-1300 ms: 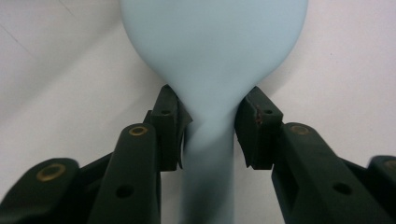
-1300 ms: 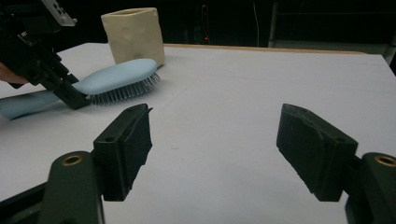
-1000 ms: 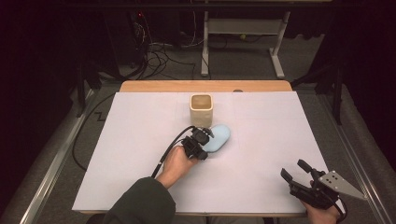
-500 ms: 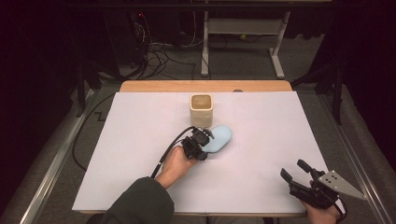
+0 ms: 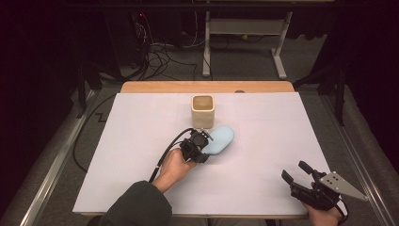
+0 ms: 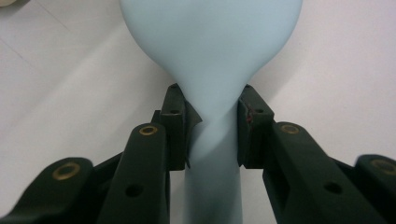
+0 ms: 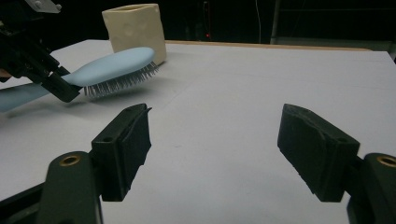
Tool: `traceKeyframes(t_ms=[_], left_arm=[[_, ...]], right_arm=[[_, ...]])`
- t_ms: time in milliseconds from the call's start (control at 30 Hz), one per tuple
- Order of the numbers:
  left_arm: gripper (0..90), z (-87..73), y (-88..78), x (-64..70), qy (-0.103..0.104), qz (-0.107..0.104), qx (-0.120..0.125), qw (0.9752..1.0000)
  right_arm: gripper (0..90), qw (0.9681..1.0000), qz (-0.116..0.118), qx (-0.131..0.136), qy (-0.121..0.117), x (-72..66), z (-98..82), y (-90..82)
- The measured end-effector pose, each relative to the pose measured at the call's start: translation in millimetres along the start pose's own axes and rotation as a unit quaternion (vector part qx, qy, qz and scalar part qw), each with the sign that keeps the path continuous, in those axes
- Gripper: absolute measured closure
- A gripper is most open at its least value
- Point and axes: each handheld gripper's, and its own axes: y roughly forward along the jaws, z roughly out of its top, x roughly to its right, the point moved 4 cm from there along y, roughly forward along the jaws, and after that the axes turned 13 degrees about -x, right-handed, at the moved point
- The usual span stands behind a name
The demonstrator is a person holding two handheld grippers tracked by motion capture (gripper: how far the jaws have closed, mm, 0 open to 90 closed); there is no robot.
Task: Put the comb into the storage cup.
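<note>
Your left gripper (image 5: 201,143) clamps the light blue hairbrush (image 5: 219,140) at the neck, where handle meets head; both pads press its sides in the left gripper view (image 6: 210,130). The hairbrush (image 7: 109,65) sits near the middle of the white table (image 5: 131,127), bristles down, its head raised off the surface in the right gripper view. Its tip lies just beside the cream square cup (image 5: 203,110). Your right gripper (image 5: 297,175) rests at the table's near right corner, jaws wide apart and holding nothing (image 7: 215,154).
</note>
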Motion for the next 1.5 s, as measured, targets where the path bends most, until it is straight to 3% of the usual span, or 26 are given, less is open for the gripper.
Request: traceKeyframes(t_ms=[567, 1200, 1500], left_arm=[[69.4, -22.6, -15.1, -3.4, -0.005, -0.013, 0.048, 0.9988], [69.4, -47.6, -30.4, -0.3, 0.001, -0.011, 0.09, 0.9959], [69.3, -56.3, -33.7, -2.2, -0.005, -0.008, 0.102, 0.9948]], right_arm=[[22.5, 0.9999, 0.007, -0.005, -0.006, -6.9, 3.7, 4.8], [17.9, 0.9989, 0.045, -0.007, -0.006, -29.5, 16.1, 14.1], [17.0, 0.9977, 0.066, -0.015, -0.008, -44.6, 23.8, 27.3]])
